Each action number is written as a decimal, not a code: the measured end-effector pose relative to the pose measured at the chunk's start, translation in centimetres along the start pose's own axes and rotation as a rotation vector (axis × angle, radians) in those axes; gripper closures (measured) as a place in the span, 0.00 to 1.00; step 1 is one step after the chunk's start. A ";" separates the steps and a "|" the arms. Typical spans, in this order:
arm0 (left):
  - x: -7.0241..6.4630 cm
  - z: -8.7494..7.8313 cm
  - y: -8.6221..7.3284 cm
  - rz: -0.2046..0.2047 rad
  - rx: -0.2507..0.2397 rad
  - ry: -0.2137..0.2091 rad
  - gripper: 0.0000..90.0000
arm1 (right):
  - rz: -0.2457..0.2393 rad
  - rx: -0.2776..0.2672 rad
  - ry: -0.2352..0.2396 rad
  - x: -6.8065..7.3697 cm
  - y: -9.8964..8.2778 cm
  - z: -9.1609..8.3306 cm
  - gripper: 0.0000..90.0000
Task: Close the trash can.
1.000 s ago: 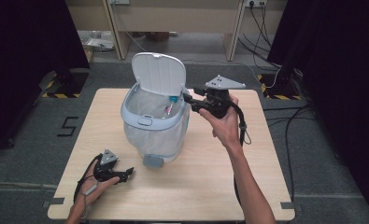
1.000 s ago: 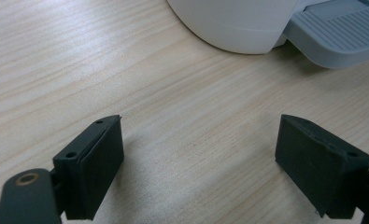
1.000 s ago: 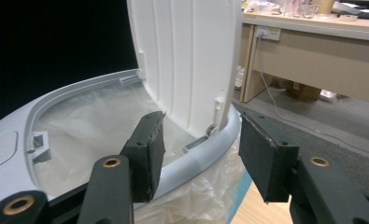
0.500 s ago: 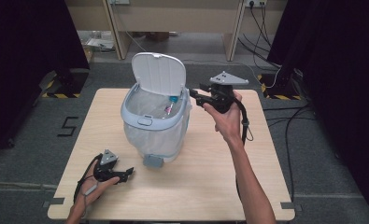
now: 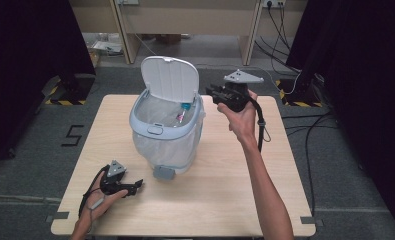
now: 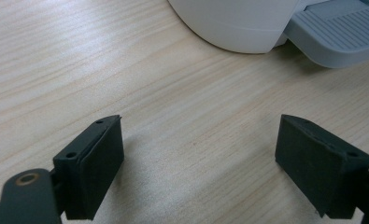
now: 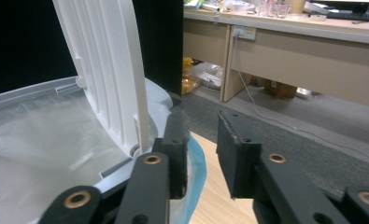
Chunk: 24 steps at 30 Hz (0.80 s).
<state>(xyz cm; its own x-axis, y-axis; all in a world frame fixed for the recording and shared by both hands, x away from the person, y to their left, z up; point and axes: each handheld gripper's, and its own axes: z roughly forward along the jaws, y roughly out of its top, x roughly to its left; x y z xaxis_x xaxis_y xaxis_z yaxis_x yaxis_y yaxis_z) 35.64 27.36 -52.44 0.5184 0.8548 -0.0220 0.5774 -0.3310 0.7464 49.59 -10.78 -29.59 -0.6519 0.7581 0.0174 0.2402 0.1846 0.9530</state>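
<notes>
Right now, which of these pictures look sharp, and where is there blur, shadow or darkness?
High view: evenly lit table, black curtains dark on both sides, slightly soft. Left gripper view: wood grain crisp, the left claw throws a soft shadow beside one finger, the bin's pedal sharp. Right gripper view: the right claw and the bin's lid look soft, the background desk sharper.

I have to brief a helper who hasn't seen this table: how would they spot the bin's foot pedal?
Start at the wooden table and find the white lidded bin standing on it. The pedal is the small grey ribbed flap jutting from the bin's base toward the person, flat and darker than the white body.
</notes>
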 end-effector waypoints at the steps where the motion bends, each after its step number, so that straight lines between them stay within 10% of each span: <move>1: 0.0 0.0 0.0 0.000 0.000 0.000 0.16 | 0.003 -0.011 0.011 0.0 0.1 0.1 0.85; 24: 0.0 0.0 0.0 0.000 0.000 0.000 0.16 | 0.011 -0.068 0.144 0.0 2.6 1.3 0.88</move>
<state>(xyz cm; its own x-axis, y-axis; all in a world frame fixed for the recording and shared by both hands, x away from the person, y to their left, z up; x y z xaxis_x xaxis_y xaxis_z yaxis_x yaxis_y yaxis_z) 35.64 27.36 -52.44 0.5182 0.8550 -0.0223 0.5775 -0.3306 0.7465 51.15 -9.45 -27.50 -0.7469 0.6616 0.0660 0.2015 0.1306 0.9707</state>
